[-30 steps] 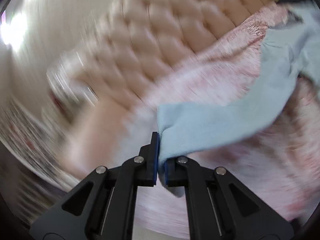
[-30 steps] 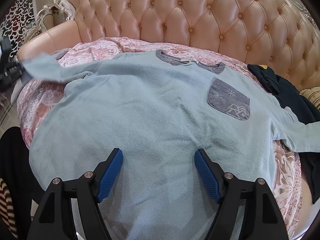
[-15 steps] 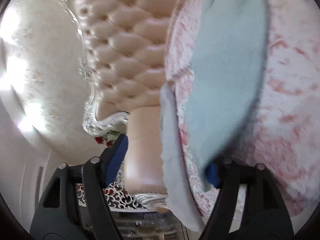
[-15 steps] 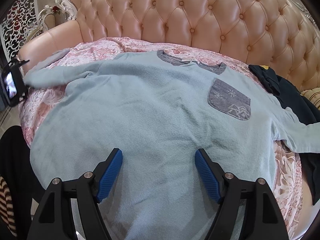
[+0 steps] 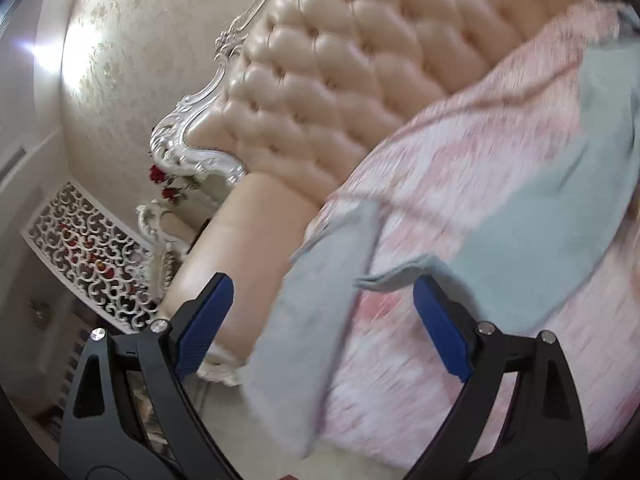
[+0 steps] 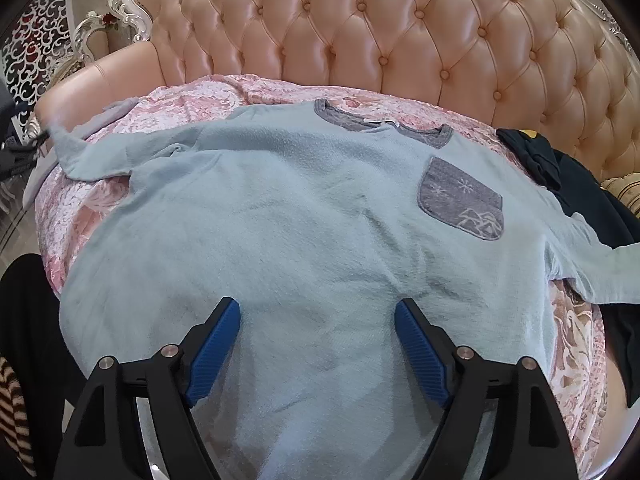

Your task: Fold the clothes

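A big pink sofa (image 6: pixel 400 20) has a pink blanket (image 6: pixel 168 108) on it. A light blue sweater (image 6: pixel 300 220) lies flat on the blanket, its sleeve (image 5: pixel 540 240) stretched out to the left. The right gripper (image 6: pixel 318 344) is opening over the sweater's near edge, holding nothing. The left gripper (image 5: pixel 324 320) is opening too, and the sleeve end lies loose between its jaws.

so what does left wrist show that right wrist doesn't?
Left wrist only: the left gripper, jaws opening, clear of the sleeve end, and a pale grey cloth hanging off the sofa edge, blurred. Right wrist only: the right gripper, jaws opening over the light blue sweater, its grey pocket and collar, and dark clothes beside it. Both: tufted sofa back, pink cover, the sweater's sleeve.
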Demonstrator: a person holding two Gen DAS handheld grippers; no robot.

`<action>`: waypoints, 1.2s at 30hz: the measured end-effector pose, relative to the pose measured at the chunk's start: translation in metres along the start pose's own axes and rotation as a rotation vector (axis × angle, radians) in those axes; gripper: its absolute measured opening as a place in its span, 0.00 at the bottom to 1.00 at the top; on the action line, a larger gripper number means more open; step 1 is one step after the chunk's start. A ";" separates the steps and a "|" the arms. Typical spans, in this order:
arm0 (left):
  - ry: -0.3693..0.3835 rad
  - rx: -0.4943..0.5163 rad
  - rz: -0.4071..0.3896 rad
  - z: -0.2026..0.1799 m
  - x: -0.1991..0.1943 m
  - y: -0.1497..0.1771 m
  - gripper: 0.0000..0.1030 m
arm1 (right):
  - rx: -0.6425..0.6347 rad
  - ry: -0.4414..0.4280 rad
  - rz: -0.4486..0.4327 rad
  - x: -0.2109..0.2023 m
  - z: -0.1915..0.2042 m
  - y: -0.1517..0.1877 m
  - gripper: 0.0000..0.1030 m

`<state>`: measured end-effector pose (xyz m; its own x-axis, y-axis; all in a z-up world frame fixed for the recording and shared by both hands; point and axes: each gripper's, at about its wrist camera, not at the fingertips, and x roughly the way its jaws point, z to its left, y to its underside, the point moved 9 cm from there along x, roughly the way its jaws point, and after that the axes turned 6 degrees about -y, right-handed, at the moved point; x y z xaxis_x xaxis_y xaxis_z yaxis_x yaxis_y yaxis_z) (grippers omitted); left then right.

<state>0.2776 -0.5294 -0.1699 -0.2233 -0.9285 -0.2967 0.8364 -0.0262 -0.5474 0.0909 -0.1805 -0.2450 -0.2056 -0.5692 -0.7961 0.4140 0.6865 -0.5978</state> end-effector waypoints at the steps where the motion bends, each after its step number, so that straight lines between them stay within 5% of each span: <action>1: 0.007 0.017 0.022 -0.013 0.006 -0.001 0.95 | -0.001 -0.001 0.002 0.000 0.000 0.000 0.78; 5: 0.010 0.139 0.119 -0.065 0.041 0.015 0.96 | -0.007 -0.006 0.007 0.000 -0.001 0.000 0.79; 9: 0.003 0.083 0.137 -0.049 0.048 0.014 0.98 | -0.009 -0.019 0.017 0.000 -0.002 0.001 0.80; 11: -0.020 0.016 0.098 -0.028 0.037 -0.002 0.98 | 0.004 -0.042 0.041 -0.002 -0.003 -0.003 0.80; 14: 0.051 -0.088 -0.025 -0.010 -0.003 -0.041 0.98 | 0.068 -0.111 0.030 -0.012 -0.012 -0.015 0.80; 16: 0.183 -0.141 -0.090 -0.015 -0.031 -0.071 0.99 | 0.156 -0.142 -0.025 -0.024 -0.032 -0.030 0.80; 19: 0.575 -0.244 -0.106 -0.049 -0.063 -0.118 0.99 | 0.258 -0.138 -0.066 -0.033 -0.069 -0.050 0.80; 24: 1.011 -0.344 -0.038 -0.122 -0.085 -0.184 0.99 | 0.314 -0.085 -0.109 -0.046 -0.107 -0.065 0.80; 27: 1.149 -0.358 0.042 -0.171 -0.084 -0.210 0.99 | 0.257 -0.060 -0.057 -0.034 -0.095 -0.049 0.79; 30: 1.173 -0.327 0.098 -0.207 -0.072 -0.224 0.99 | 0.160 0.005 0.033 -0.010 -0.082 -0.029 0.77; 32: 1.191 -0.298 0.081 -0.214 -0.073 -0.226 0.99 | 0.089 0.067 0.100 0.007 -0.078 -0.018 0.75; 36: 1.235 -0.232 0.044 -0.227 -0.077 -0.233 0.99 | 0.085 0.062 0.079 0.010 -0.080 -0.018 0.79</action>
<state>-0.0138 -0.3677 -0.1965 -0.6211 0.0421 -0.7826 0.7754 0.1778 -0.6059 0.0107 -0.1620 -0.2497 -0.2225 -0.4838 -0.8464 0.5039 0.6862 -0.5247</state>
